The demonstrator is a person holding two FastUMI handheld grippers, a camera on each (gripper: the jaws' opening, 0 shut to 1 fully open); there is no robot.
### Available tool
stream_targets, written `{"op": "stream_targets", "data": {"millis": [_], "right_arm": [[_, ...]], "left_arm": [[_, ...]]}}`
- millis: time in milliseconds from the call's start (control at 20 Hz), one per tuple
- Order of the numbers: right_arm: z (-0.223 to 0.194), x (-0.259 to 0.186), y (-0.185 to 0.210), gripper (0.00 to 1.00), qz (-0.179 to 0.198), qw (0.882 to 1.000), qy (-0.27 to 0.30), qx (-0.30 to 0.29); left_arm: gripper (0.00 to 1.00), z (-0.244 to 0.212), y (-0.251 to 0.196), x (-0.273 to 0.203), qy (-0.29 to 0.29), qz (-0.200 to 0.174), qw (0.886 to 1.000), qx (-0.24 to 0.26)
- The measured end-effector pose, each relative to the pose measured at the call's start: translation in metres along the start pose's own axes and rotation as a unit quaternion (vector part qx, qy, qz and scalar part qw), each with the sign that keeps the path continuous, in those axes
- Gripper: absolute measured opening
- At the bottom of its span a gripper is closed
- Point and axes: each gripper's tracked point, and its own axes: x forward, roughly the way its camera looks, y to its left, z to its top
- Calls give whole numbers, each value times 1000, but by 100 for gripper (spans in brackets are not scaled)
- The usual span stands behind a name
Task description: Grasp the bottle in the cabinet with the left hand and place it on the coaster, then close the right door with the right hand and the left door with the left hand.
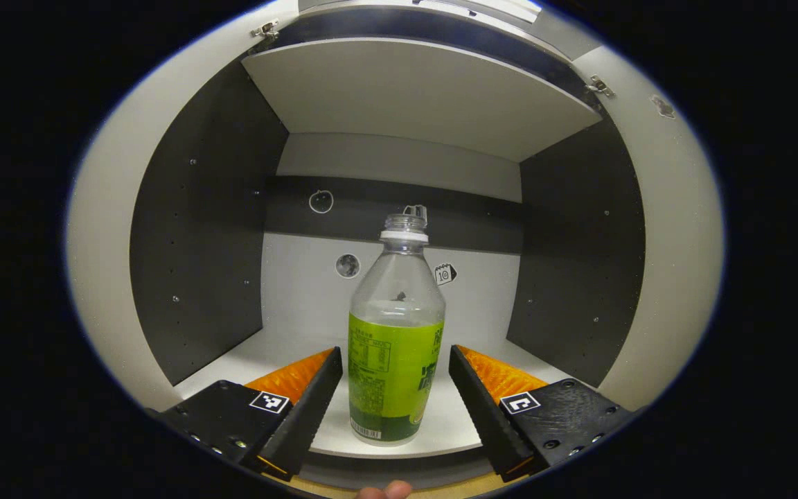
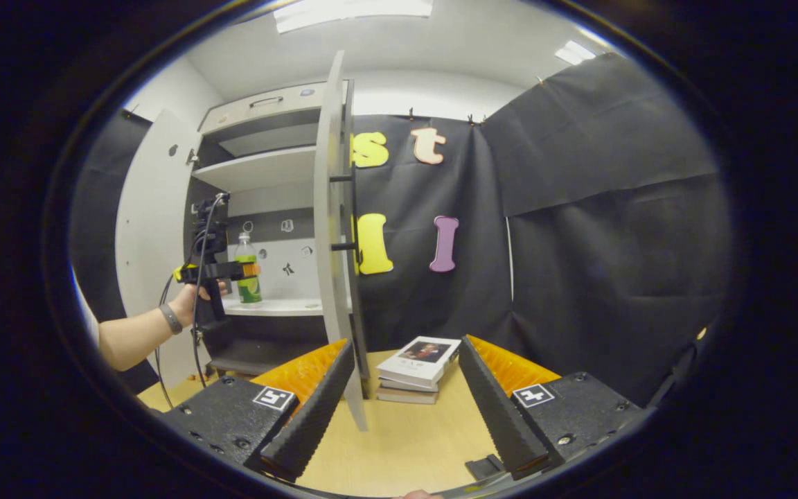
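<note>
A clear plastic bottle (image 1: 397,305) with a green label and no cap stands upright near the front edge of the cabinet's white lower shelf (image 1: 281,350). My left gripper (image 1: 395,352) is open, one finger on each side of the bottle's lower half, with a gap on both sides. In the right gripper view, a hand holds the left gripper (image 2: 236,272) level at the bottle (image 2: 249,277). My right gripper (image 2: 406,343) is open above the wooden table (image 2: 406,436), with nothing between its fingers. The cabinet's right door (image 2: 333,242) stands open, edge-on just ahead of the right gripper. Beyond the forearm, the left door (image 2: 146,242) is also open.
A short stack of books (image 2: 418,367) lies on the table right of the open right door. An upper shelf (image 1: 413,97) spans the cabinet above the bottle. Dark side walls (image 1: 198,229) close in the compartment. Small stickers (image 1: 347,265) dot the back wall.
</note>
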Motion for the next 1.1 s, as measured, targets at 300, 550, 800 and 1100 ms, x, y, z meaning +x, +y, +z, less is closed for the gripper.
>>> {"op": "stream_targets", "data": {"millis": [300,550,800,1100], "right_arm": [[-4,5,-9,99,-9,1000,3,19],[-4,7,-11,99,-6,1000,-2,15],[-2,9,-5,99,17,1000,-3,9],[4,6,9,99,60,998,-4,2]], "left_arm": [[94,4,5,16,-3,3,1000,-9],[76,9,5,12,-7,-7,1000,-21],[74,28,4,-13,-25,-16,999,-28],[74,40,-12,-68,-41,-51,998,-13]]}}
